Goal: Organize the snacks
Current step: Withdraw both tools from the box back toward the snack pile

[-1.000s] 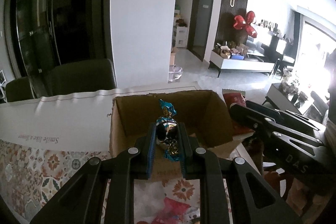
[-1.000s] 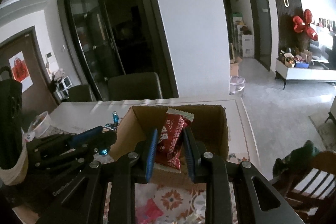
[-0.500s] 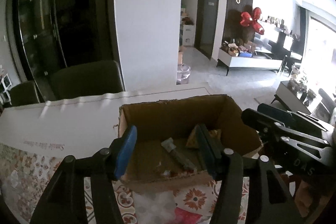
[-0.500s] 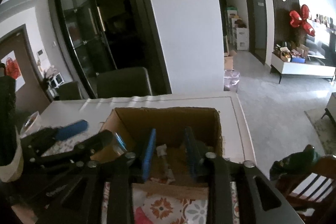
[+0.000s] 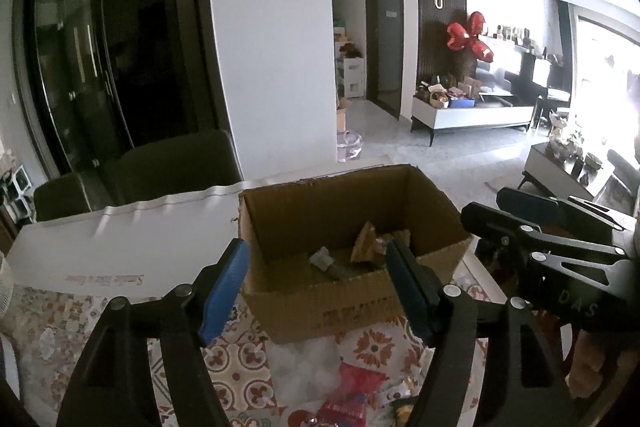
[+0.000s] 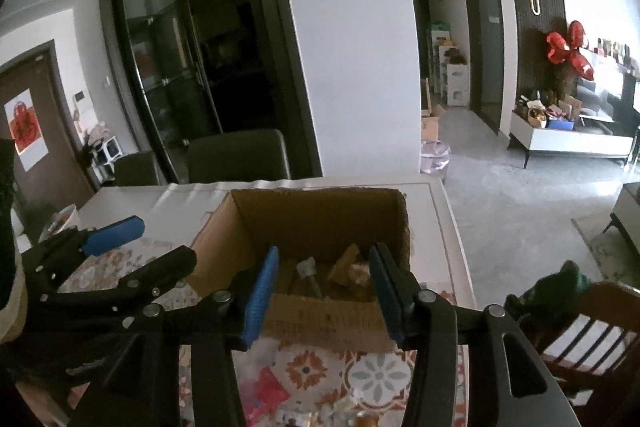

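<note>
From my left wrist, my left claw (image 5: 316, 291) is spread wide with nothing in it, its blue pads (image 5: 224, 291) framing the near wall of the box (image 5: 352, 311) at frame centre. The box sits open on the patterned surface (image 5: 236, 359); inside it, low centre, lie a brown wedge-shaped packet (image 5: 362, 242) and a grey-ended stick (image 5: 328, 263). The loose snacks (image 5: 352, 383) still to sort lie at the bottom of the frame, below the claw and nearer me than the box, so my next pick is down and back, I judge. My right claw (image 5: 536, 223) reaches in from the right edge, level with the box rim.

From my right wrist, the right claw (image 6: 320, 291) is also well open and empty, pointed straight over the box's (image 6: 328, 319) near edge. A red packet (image 6: 264, 391) and other wrappers sit at the bottom centre, under this claw (too blurred to tell their long axis). My left claw (image 6: 136, 243) juts in at left, fingers apart. Both wrists are held roughly level; neither looks clearly nearer the pile.
</note>
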`<state>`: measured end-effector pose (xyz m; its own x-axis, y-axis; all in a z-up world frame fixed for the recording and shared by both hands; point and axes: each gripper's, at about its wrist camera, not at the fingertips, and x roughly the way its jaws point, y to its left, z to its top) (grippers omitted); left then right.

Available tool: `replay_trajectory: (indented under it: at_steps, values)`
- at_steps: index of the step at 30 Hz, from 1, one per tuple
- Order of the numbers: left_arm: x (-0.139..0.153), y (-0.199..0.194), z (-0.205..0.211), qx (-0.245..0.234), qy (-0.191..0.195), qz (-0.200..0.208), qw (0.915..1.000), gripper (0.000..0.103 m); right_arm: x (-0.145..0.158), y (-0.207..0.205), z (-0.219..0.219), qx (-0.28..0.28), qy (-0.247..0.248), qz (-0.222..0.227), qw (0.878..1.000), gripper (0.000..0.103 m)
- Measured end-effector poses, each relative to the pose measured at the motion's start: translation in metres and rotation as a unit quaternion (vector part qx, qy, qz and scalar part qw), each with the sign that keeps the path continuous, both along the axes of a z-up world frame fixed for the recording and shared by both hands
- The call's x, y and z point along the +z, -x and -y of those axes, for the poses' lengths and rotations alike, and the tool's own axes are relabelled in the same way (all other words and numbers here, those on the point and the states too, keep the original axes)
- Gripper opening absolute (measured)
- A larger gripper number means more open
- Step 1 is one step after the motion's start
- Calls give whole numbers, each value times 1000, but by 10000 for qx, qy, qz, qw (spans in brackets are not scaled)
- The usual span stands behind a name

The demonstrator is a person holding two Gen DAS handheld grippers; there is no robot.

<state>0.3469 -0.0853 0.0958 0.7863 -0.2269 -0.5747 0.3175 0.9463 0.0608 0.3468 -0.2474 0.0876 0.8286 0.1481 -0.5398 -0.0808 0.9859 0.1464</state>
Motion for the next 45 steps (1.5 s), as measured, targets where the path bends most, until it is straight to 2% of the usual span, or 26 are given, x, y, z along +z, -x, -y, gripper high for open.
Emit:
replay_trajectory:
  at_steps: [9,16,23,31,45]
  values:
    - [-5,31,-1,-96,-81,3,9999,71,-3,33,-5,-55,97,26,9999,49]
    - [-20,42,-1,-145,-138,-285,9994,71,-14,44,-1,-149,109,-215,9996,49]
    - [-42,51,0,-156,-238,-500,9983,71,-40,54,8,-256,48,-609,9978,49]
    - [-72,59,1,-196,-355,-753,9963,71,-63,65,8,-355,115,-827,9959,49]
    - [-125,59,-1,-202,-365,-1327,9903,71,-120,73,5,-360,-10,-1434,9890,49]
